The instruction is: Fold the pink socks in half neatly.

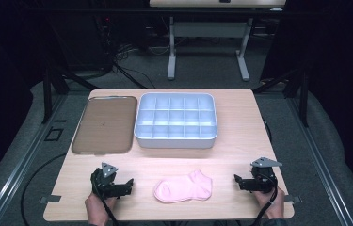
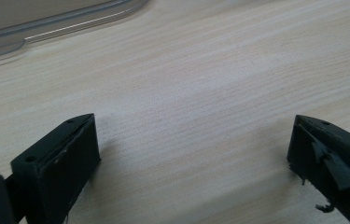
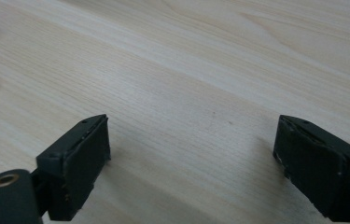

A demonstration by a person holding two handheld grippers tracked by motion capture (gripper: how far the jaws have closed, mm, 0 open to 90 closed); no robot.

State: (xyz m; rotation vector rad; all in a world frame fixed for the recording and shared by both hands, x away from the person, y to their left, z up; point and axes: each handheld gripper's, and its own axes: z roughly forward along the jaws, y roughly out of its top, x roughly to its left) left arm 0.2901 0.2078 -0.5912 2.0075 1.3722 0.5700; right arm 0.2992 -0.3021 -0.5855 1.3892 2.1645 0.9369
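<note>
At the bottom of the high view the left gripper (image 1: 126, 184) sits lower left and the right gripper (image 1: 238, 180) lower right, both resting low over the table (image 1: 240, 122), each held in a hand. Their own views show both pairs of jaws standing wide apart with bare wood between them, so neither grips anything. Between the two, at lower centre, the pink sock (image 1: 184, 187) lies flat and apart from both grippers; a blurred pale pink patch at the left edge of the right gripper view is probably its toe, though that is hard to tell. Farther up, the grey tray (image 1: 103, 125) sits left of centre and the white divided box (image 1: 176, 141) beside it, its compartments seemingly empty. The work looks barely begun: the sock is not yet touched, and picking it up and handling it remains.
</note>
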